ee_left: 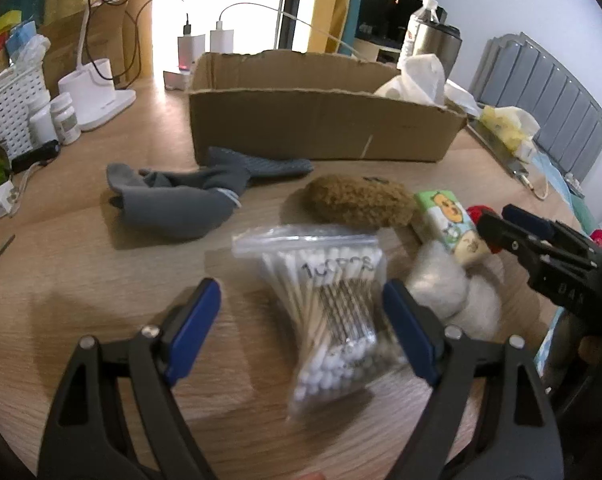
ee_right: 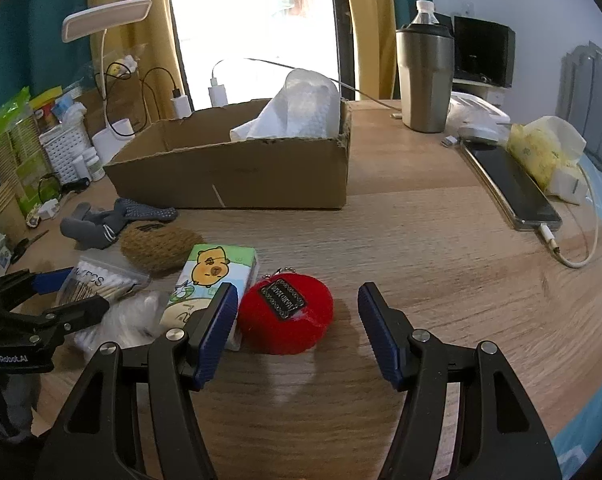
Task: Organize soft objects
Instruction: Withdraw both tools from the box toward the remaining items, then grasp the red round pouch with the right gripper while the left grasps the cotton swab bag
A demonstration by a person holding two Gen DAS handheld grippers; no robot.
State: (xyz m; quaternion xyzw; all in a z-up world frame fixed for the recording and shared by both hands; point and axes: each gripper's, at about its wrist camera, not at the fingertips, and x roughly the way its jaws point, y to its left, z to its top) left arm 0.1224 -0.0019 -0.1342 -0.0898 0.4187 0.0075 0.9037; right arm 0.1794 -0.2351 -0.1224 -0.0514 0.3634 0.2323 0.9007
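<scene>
2 low wrist views, sharing cardboard box

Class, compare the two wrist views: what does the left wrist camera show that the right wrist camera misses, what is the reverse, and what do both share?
Only the left wrist view shows the whole clear bag of cotton swabs between the open left gripper.

Only the right wrist view shows the whole round red plush pouch before the open right gripper, and the black phone.

Both show the brown cardboard box, grey socks and brown fuzzy plush.
</scene>
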